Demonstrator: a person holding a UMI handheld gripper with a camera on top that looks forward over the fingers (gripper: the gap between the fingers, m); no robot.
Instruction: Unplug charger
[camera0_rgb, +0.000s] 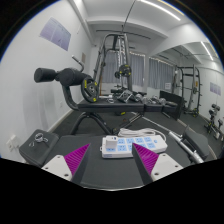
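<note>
the gripper (110, 166) sits low over a dark table (60, 135), its 2 fingers spread wide w/ nothing pinched. only the finger ends show; the magenta pad (76, 158) on the left finger and its twin on the right angle inward, and the body behind them is cut off. no hand or sleeve is visible, so the holder's pose can't be read.

a white power strip (133, 146) lies just ahead of the fingers, toward 12 o'clock from the gap, running from the near block up toward 1 o'clock. its near end sits between the fingertips, not touched as far as i can tell. what's plugged in is hard to make out; a small white block w/ bluish marks at the near end could be the charger, can't confirm. a white cable (100, 117) trails off at 11 o'clock.

at 9 o'clock on the table, small silvery bits, too tiny to name. beyond, gym gear: a black padded machine (62, 80) at 10 o'clock, a cable rack (118, 65) at 12, windows at 1–2 o'clock.
</note>
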